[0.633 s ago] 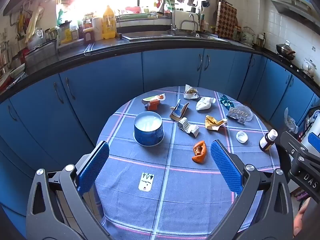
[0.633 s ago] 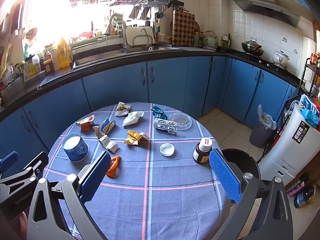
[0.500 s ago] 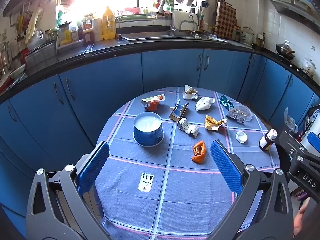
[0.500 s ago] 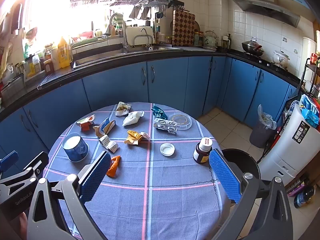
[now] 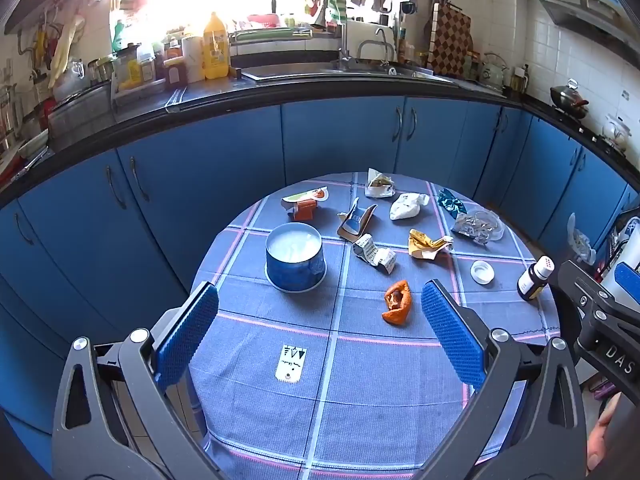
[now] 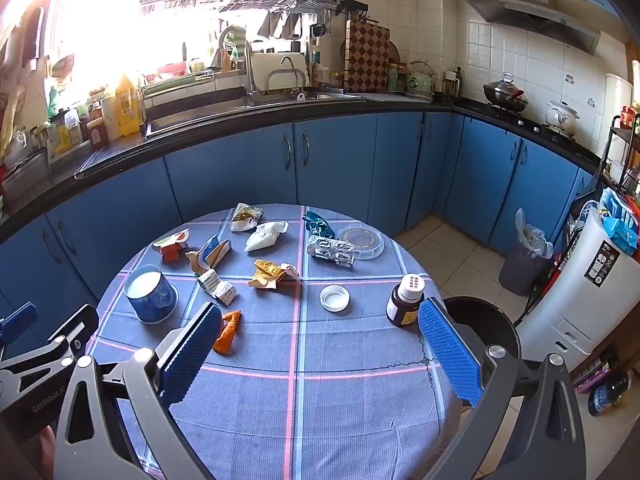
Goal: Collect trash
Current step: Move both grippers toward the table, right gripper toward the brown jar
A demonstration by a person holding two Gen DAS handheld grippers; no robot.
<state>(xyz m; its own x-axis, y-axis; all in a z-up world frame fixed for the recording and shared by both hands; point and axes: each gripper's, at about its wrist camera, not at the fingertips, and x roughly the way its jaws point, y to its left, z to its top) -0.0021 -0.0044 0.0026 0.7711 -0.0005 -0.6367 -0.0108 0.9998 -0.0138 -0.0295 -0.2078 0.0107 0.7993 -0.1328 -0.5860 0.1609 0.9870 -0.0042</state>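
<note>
No change since the prior frames: left gripper and right gripper hover over the table, jaws fully spread, empty. Orange wrapper nearest; collection not begun.

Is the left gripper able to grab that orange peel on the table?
Probably yes. The left gripper is open and empty, the orange peel lies loose on the tablecloth just ahead toward its right finger, and nothing stands between them.
</note>
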